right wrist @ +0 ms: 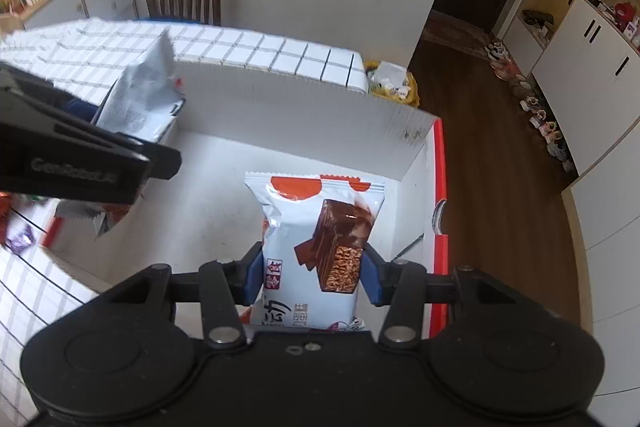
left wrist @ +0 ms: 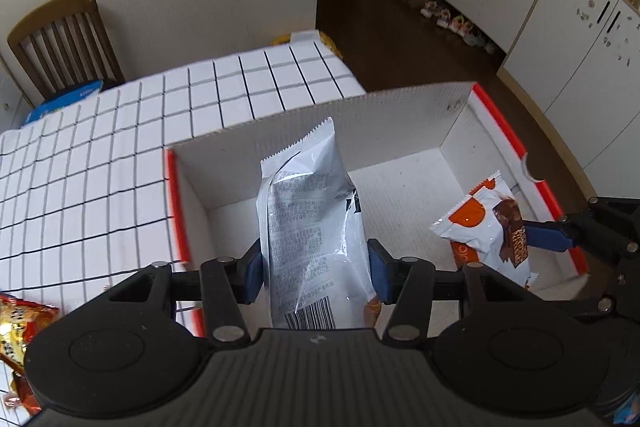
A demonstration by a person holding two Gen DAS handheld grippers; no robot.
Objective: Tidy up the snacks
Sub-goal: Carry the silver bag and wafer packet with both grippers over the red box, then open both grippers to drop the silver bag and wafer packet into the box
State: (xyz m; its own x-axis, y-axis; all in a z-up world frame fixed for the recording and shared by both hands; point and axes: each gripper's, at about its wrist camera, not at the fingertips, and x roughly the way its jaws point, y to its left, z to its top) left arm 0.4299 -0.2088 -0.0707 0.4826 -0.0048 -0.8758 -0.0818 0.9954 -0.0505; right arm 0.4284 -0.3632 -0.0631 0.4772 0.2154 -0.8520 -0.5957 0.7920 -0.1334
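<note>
A white cardboard box [left wrist: 400, 115] with red edges stands open on the checked tablecloth. My left gripper [left wrist: 316, 269] is shut on a silvery white snack packet [left wrist: 308, 227], printed back towards the camera, held over the box's left half. My right gripper [right wrist: 310, 277] is shut on a white and orange packet [right wrist: 320, 247] showing a chocolate wafer bar, over the box's right half [right wrist: 412, 131]. In the left wrist view that orange packet [left wrist: 484, 223] and a blue right finger [left wrist: 548, 235] appear at the right. The left gripper's black arm and its packet [right wrist: 140, 99] show at the left of the right wrist view.
The white grid tablecloth [left wrist: 100, 163] lies left of and behind the box. Red and gold snack packets [left wrist: 20, 323] lie at the lower left. A wooden chair [left wrist: 64, 39] stands behind the table. White cabinets [left wrist: 580, 27] and shoes line the brown floor at the right.
</note>
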